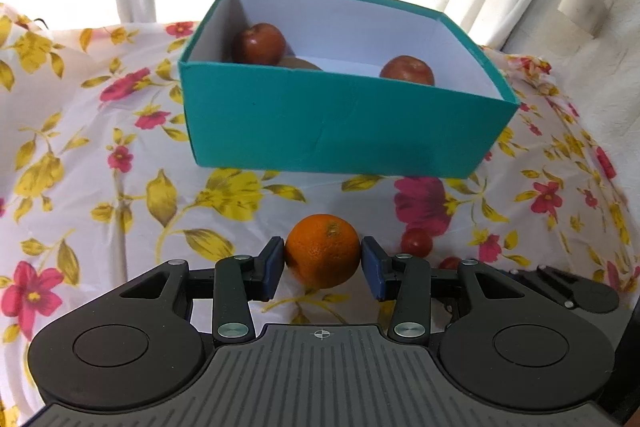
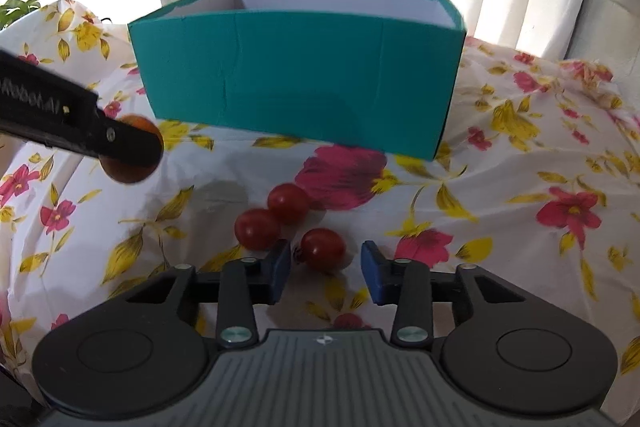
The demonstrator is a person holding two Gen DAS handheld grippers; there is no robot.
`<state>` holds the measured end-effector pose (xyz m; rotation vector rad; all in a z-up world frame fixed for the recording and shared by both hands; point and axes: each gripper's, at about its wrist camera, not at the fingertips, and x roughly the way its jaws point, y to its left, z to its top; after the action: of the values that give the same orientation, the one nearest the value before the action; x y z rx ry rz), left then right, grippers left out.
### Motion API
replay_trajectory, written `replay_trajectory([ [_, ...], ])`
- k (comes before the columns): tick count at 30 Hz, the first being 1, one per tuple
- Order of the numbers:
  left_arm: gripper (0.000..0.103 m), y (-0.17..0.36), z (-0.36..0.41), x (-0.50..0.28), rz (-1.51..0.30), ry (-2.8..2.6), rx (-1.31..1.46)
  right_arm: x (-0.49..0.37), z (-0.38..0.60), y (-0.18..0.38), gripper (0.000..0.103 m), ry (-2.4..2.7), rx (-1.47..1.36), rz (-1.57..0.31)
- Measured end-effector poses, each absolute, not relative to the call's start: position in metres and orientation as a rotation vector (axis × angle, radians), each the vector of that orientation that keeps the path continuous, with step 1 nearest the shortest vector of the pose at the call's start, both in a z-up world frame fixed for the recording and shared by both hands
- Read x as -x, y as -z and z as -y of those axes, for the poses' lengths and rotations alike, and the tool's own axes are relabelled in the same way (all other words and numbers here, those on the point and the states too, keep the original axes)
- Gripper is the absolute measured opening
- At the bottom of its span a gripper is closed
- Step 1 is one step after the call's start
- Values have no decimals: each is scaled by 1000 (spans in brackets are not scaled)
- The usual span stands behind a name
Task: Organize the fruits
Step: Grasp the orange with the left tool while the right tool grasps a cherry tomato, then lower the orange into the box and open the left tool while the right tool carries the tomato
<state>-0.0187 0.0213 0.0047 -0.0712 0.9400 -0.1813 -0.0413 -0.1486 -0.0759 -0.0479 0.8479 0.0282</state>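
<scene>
My left gripper (image 1: 323, 265) is shut on an orange (image 1: 322, 250) and holds it above the floral cloth, in front of the teal box (image 1: 340, 125). The box holds two red apples (image 1: 259, 43) (image 1: 407, 69) and a brownish fruit (image 1: 300, 63) partly hidden behind the front wall. My right gripper (image 2: 325, 269) is open, low over the cloth; a small red tomato (image 2: 322, 249) lies between its fingertips, apart from both pads. Two more tomatoes (image 2: 257, 228) (image 2: 287, 202) lie just left of it. The left gripper with the orange (image 2: 132, 151) shows at the left of the right wrist view.
The floral cloth (image 1: 100, 167) covers the table. White curtains hang behind the box. A green plant (image 2: 16, 9) shows at the far left edge. One tomato (image 1: 417, 242) and the right gripper (image 1: 576, 287) show to the right in the left wrist view.
</scene>
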Motion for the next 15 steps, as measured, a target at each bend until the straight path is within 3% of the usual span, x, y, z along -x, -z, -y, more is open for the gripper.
replay_trajectory([
  [4,47,-8,-17,17,-930,139,38,42,147,78,27,-22,65,-831],
  [15,47,-23,-12,10,-896,107,9,49,157,53,26,4,60,-759],
])
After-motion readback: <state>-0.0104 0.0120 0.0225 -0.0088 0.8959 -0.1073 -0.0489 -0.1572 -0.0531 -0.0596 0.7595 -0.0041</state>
